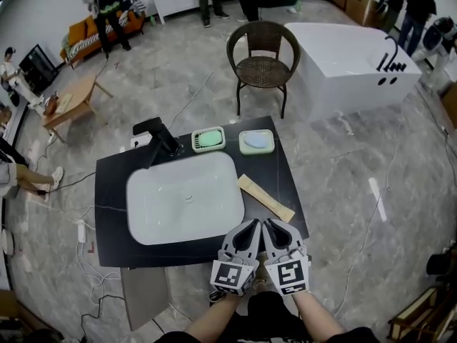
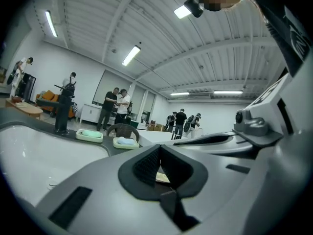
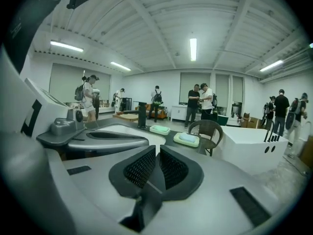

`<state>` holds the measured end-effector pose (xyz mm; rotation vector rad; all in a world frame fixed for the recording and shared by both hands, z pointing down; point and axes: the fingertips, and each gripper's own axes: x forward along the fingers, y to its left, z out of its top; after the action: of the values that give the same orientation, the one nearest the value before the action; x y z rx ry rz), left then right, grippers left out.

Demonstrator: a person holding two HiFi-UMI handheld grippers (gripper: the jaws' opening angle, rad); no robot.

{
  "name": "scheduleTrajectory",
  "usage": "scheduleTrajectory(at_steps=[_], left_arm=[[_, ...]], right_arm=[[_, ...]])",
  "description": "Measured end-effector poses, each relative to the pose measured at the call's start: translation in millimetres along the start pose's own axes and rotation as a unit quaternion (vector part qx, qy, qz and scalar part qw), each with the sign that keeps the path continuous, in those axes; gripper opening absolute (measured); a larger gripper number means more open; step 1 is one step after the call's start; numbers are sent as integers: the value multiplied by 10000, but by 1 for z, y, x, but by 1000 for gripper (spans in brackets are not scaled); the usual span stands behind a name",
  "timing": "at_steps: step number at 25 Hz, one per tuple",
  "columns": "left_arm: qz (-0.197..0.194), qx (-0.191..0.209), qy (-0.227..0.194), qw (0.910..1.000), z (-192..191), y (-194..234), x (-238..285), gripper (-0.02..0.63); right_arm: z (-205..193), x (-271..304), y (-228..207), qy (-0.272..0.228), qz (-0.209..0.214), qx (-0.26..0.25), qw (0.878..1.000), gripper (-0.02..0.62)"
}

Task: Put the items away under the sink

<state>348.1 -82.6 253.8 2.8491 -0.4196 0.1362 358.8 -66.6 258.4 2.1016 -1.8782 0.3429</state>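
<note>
My left claw (image 1: 249, 226) is clenched on nothing, pads meeting at the tip. My right claw (image 1: 270, 224) sits just beside it, also clenched and empty. The pair hovers over the lower edge of the dark table (image 1: 111, 191), low in the middle of the head view. Just beyond their tips, on the right part of the table, lies the long pale packet (image 1: 265, 197), slanted and apart from both claws. Left of it the white sink basin (image 1: 184, 197) takes up most of the table. Along the table's upper edge I see the black tap (image 1: 158, 136), then the green soap dish (image 1: 208, 139), then the pale blue soap dish (image 1: 256, 141), the two dishes side by side.

Around the table is a grey marbled floor (image 1: 343, 163), with a white power strip (image 1: 81, 231) and its cable at the left. Above the table stands a brown wicker chair (image 1: 263, 59), with a white bathtub (image 1: 350, 66) to its right. At the upper left are a wooden coffee table (image 1: 71, 102) and an orange sofa (image 1: 93, 31). People stand along the top edge, and overhead is a ribbed white ceiling with strip lights (image 3: 192, 48)
</note>
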Motion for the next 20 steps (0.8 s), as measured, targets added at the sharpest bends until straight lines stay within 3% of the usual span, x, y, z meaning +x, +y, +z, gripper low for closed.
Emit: scheduleTrajectory(at_steps=[10,15,20], left_arm=[[227,-115,593,9979,-46,-6,40,8],[369,-125,700,9968,-53,0,46,8],[441,-175,754,9960,-56,0,46,8]], right_arm=[[-58,30,-43,981,322,-153,9945,43],[-85,47,-51,1545,554,-33,9864,155],[-106,57,-54,2044,581,19,9772,164]])
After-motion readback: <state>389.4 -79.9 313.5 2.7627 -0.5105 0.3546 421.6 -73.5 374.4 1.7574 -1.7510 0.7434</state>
